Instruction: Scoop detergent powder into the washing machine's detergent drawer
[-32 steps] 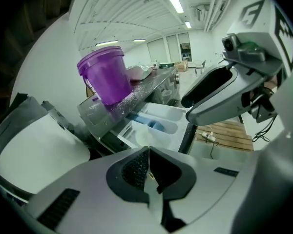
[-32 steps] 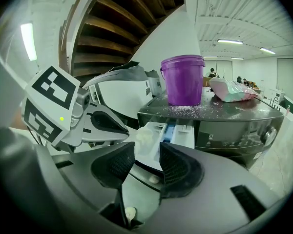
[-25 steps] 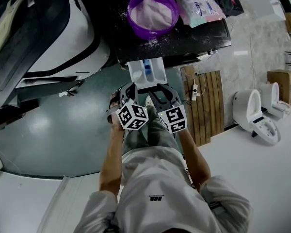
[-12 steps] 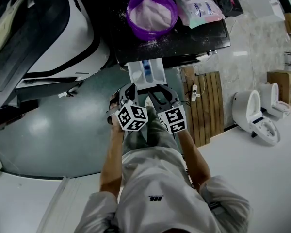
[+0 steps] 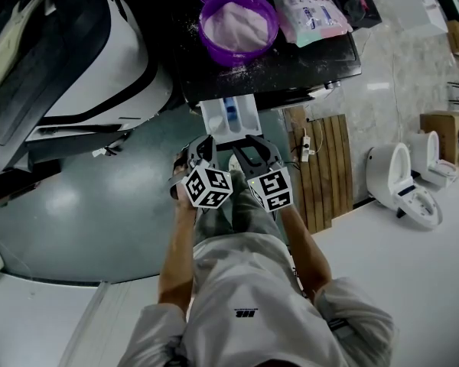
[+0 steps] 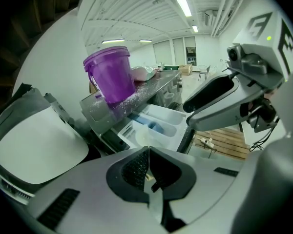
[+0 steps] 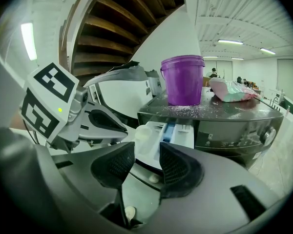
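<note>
Though illegible, print on pink bag point(image 5: 312, 10)

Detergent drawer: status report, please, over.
Left tool shut, empty. Right tool open, empty. Detergent drawer pulled out, tools short of it. Nothing in the way.

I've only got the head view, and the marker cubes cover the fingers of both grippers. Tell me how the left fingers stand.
Observer: The left gripper is shut. Its fingers are pressed together with nothing between them.
Operator: Now give me the right one.
Observer: The right gripper is open and empty. The pulled-out detergent drawer shows through the gap between its fingers.
</note>
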A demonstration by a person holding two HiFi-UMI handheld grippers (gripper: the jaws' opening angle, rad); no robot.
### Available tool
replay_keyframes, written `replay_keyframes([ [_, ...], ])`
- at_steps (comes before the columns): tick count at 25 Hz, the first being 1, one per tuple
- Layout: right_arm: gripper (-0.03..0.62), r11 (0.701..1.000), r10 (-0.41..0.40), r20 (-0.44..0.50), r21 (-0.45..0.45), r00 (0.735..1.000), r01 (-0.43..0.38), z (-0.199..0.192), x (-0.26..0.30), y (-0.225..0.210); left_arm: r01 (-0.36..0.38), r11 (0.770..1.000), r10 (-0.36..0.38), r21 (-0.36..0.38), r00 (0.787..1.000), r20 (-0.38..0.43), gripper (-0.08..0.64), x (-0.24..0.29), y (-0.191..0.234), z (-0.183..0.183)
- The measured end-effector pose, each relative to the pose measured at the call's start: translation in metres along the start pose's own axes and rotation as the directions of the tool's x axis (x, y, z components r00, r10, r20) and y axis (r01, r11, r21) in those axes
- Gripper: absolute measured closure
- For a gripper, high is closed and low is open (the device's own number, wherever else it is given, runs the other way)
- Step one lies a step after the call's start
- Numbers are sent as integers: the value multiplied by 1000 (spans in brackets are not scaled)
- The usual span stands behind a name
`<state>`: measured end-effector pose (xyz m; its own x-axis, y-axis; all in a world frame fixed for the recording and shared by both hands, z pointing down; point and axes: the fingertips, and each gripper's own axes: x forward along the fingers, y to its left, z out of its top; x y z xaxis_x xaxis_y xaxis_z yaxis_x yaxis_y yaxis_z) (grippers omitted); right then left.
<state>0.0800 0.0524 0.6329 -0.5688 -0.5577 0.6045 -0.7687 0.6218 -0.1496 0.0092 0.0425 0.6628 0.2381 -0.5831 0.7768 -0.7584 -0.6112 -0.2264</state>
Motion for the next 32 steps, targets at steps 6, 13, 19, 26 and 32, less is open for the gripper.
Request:
replay_keyframes([
  [6, 433, 1000, 0, 1, -1, 1000, 0, -1, 1, 1, 6, 1000, -6, -12, 1000, -5, 543, 0, 1, 0],
  [13, 433, 1000, 2, 3, -9, 1000, -2, 0, 2, 2, 23, 999, -24, -42, 1000, -2, 543, 1, -1, -2],
  [19, 434, 1000, -5, 16, -26, 1000, 5, 6, 0, 1, 50, 990, -46, -132, 998, 36, 543, -5, -5, -2],
  [26, 434, 999, -6, 40, -46, 999, 8, 18, -7, -2, 85, 962, -45, -258, 987, 156, 543, -22, 2, 11],
  [32, 436, 996, -5, 75, -84, 997, 11, 43, -22, -4, 98, 944, -20, -314, 970, 243, 543, -45, 12, 29],
])
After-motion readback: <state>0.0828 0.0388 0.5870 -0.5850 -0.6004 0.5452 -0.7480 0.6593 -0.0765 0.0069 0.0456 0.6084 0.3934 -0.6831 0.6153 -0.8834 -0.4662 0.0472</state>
